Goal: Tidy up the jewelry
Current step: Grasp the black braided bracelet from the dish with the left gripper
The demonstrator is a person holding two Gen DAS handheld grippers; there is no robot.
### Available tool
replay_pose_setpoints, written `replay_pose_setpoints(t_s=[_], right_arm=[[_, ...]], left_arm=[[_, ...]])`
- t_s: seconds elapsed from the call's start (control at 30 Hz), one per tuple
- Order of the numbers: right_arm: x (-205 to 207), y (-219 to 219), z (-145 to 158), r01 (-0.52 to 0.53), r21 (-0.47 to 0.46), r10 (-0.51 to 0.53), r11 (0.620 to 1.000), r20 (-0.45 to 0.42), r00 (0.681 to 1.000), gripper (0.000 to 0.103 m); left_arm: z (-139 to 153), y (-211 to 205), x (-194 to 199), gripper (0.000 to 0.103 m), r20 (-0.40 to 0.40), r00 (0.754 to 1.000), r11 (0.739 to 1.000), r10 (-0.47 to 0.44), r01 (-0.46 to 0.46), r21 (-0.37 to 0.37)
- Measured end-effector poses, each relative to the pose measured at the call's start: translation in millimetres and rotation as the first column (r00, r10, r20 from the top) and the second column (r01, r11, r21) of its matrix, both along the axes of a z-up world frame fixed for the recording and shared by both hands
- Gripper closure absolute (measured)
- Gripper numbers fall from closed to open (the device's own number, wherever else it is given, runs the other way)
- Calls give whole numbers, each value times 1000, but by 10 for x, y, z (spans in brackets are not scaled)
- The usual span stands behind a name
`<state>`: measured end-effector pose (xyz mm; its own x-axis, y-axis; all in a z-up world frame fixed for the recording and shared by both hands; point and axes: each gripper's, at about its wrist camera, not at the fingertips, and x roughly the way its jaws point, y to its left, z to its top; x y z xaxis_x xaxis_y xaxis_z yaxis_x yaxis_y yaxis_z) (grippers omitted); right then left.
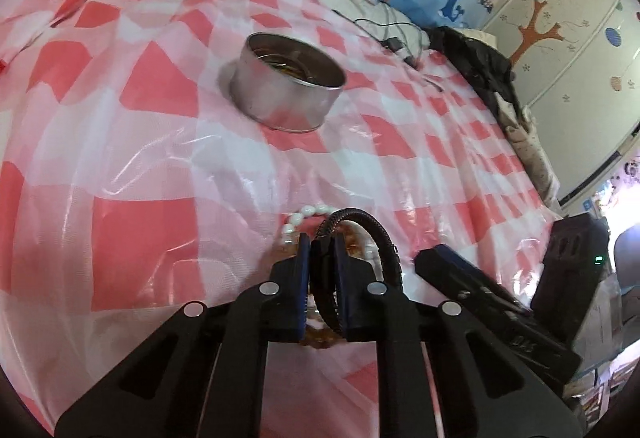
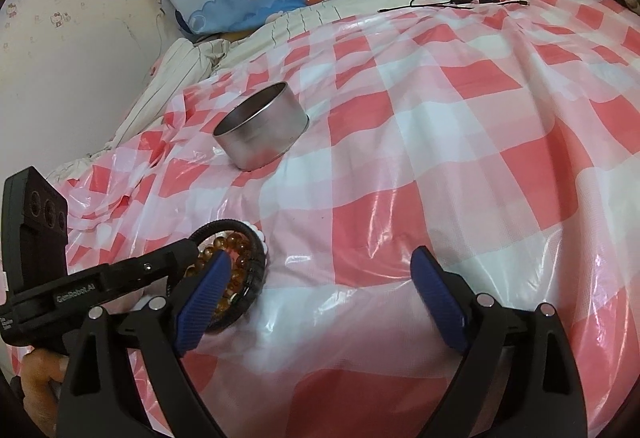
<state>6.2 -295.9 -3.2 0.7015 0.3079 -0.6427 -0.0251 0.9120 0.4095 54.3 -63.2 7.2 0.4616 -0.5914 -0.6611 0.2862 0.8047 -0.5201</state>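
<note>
Far left on the bed's checked plastic sheet (image 2: 440,110) sits the round metal tin (image 1: 286,86), well apart from my pile. Near me, my left fingers (image 1: 323,258) are clenched on the black braided bracelet (image 1: 384,238), which lies tangled over the amber bead bracelet (image 2: 230,258) and the white pearl bracelet (image 1: 304,212). If I lift, I judge the braid could drag those two along or slip out on the slick sheet. To the right, my right fingers (image 2: 320,278) hang released, holding nothing.
</note>
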Motion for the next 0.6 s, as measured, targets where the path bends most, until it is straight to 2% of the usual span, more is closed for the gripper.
replay_pose_setpoints(t_s=[0.1, 0.17, 0.33, 0.43, 0.5, 0.6], right_arm=[[-16, -9, 10, 1, 9, -1, 1000, 11, 1000, 14], [-28, -32, 18, 15, 16, -15, 1000, 18, 1000, 14], [-39, -27, 35, 13, 13, -14, 1000, 26, 1000, 14], [-130, 86, 165, -11, -41, 15, 999, 86, 996, 14], [-224, 413, 332, -130, -134, 150, 982, 150, 977, 14], [-260, 820, 422, -270, -243, 308, 932, 134, 942, 20]], left_arm=[[170, 75, -33, 92, 38, 999, 999, 17, -15, -46], [247, 232, -18, 92, 62, 995, 995, 77, -73, -71], [95, 579, 108, 92, -6, 972, 970, 235, -235, -63], [55, 596, 132, 92, -9, 966, 966, 257, -257, -34], [83, 593, 140, 92, 4, 964, 964, 265, -265, -25], [109, 644, 145, 92, 17, 954, 954, 298, -298, -17]])
